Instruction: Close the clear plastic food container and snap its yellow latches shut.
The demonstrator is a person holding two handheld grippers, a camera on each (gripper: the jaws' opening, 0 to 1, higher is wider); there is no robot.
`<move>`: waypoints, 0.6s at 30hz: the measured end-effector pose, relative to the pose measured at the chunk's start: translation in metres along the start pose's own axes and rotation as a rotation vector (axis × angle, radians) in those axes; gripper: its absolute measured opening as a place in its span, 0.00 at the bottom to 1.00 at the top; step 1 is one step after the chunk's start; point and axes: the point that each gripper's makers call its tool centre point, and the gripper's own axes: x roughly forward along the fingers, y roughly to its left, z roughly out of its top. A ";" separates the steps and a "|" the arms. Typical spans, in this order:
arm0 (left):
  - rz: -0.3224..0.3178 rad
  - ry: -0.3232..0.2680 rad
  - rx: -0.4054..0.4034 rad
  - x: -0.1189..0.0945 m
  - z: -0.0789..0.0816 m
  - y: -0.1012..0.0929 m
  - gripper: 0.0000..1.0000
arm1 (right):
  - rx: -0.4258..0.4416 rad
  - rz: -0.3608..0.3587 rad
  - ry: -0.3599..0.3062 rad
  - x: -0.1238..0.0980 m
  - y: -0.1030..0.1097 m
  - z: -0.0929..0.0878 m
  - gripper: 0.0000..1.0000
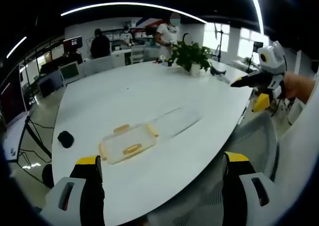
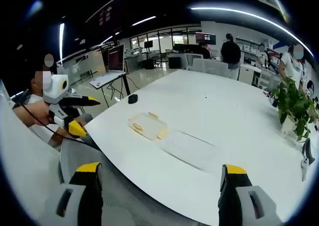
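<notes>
Left gripper view shows both my claws (image 1: 162,169) wide open and empty, the clear container (image 1: 127,142) lying open mid-worktop (image 1: 124,94) — light, thin, slippery plastic, I judge — best pressed at its yellow latches (image 1: 131,149).

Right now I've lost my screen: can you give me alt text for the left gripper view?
A clear container with yellow latches sits on a white table, its lid lying flat beside it. The left gripper hangs open and short of it. The right gripper is at right, a potted plant behind.
</notes>
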 end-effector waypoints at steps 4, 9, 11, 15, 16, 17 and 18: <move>0.000 0.001 0.001 0.001 -0.001 0.000 0.99 | 0.003 0.001 0.000 0.000 0.000 0.000 0.99; 0.000 -0.007 -0.020 0.000 0.002 0.001 0.99 | 0.001 -0.001 -0.001 0.000 -0.001 0.000 0.99; -0.003 -0.012 -0.022 0.000 0.004 0.000 0.99 | 0.005 -0.002 -0.003 -0.001 -0.001 0.000 0.99; -0.001 -0.016 -0.019 0.000 0.006 0.001 0.99 | 0.003 -0.002 -0.002 -0.001 -0.001 0.000 0.99; -0.001 -0.017 -0.019 0.000 0.006 0.001 0.99 | 0.002 -0.001 -0.003 -0.001 -0.001 0.001 0.99; 0.000 -0.017 -0.018 0.000 0.006 0.002 0.99 | 0.002 -0.001 -0.005 0.000 -0.001 0.001 0.99; 0.000 -0.017 -0.016 0.000 0.006 0.002 0.99 | 0.001 -0.001 -0.004 0.000 -0.001 0.001 0.99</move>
